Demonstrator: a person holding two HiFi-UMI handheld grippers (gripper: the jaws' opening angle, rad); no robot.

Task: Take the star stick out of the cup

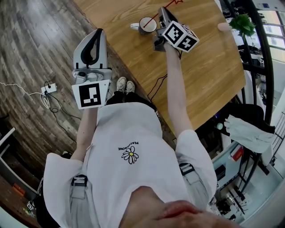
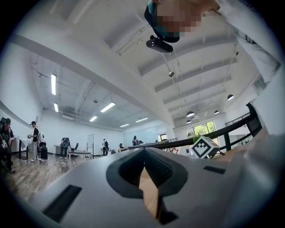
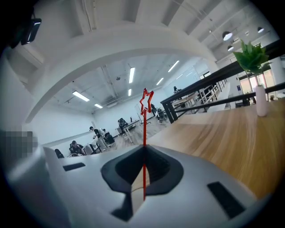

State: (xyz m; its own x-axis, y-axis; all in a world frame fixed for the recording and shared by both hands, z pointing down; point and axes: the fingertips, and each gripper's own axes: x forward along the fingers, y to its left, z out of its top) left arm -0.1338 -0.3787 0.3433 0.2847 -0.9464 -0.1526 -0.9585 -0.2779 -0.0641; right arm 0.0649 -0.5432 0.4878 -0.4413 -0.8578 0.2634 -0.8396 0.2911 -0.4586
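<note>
In the head view I see the cup [image 1: 148, 24] standing on the wooden table [image 1: 209, 67]. The star stick [image 1: 156, 17] leans out of it, its lower end inside the cup and its red star beyond the cup's far side. My right gripper [image 1: 162, 12] sits just right of the cup, clamped on the stick above the rim. My left gripper [image 1: 98, 32] hangs well left of the cup, off the table and over the dark floor [image 1: 35, 53].

In the left gripper view, the left gripper [image 2: 144, 153] has its jaws pressed together with nothing between them.

In the right gripper view, the right gripper [image 3: 144, 149] pinches the thin red stick [image 3: 144, 129] between its closed jaws. The star stands upright beyond the tips.
</note>
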